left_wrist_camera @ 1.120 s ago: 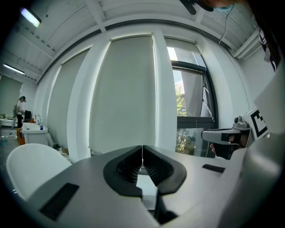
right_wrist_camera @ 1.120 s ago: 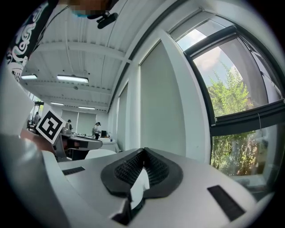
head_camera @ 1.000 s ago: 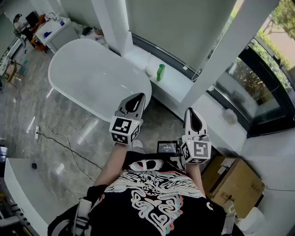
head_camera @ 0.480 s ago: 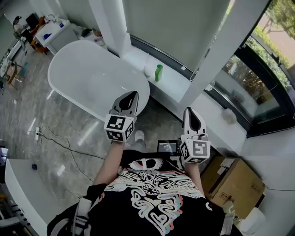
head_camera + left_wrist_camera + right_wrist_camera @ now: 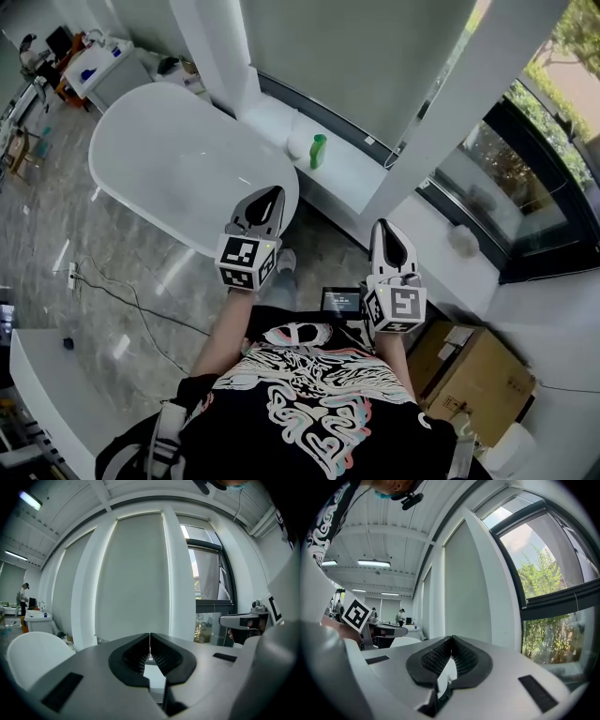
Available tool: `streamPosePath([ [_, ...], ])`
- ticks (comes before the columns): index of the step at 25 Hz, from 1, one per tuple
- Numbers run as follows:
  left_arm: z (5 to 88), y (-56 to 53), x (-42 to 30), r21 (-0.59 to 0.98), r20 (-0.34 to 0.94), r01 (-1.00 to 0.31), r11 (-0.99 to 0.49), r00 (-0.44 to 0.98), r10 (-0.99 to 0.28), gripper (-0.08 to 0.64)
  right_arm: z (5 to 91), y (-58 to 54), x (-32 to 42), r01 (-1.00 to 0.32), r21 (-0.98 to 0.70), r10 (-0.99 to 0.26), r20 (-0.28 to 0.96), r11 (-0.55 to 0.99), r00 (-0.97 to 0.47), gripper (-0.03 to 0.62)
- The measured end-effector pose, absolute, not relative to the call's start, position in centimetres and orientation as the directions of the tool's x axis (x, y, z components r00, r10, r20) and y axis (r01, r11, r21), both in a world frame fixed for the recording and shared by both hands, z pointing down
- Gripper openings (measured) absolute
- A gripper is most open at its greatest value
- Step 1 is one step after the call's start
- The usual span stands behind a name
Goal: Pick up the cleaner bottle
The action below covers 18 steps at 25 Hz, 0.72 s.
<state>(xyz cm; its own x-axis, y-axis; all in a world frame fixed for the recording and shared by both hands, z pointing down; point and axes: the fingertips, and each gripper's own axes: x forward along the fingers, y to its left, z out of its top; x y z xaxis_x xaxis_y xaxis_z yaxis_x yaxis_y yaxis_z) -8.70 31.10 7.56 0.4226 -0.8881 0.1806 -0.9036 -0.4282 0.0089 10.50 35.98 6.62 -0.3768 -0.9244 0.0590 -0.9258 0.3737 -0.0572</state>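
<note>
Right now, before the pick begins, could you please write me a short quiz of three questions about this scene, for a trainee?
1. True or false: the left gripper holds the green cleaner bottle.
2. Where does the bottle stand? A) on the floor; B) on the white window ledge; C) on a cardboard box.
3. In a few words: how do the jaws of the right gripper stand?

Key:
1. False. The bottle stands far ahead of both grippers.
2. B.
3. Together, with nothing between them.
</note>
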Motion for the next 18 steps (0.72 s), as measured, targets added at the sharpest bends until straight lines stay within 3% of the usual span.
streamPosePath([
  [18, 8.0, 12.2, -9.3, 0.007, 0.193, -0.860, -0.510, 0.502, -0.843, 0.020, 7.4, 19.5, 8.2, -0.950, -0.061, -0.942, 0.121, 0.306, -0.312, 0.026],
])
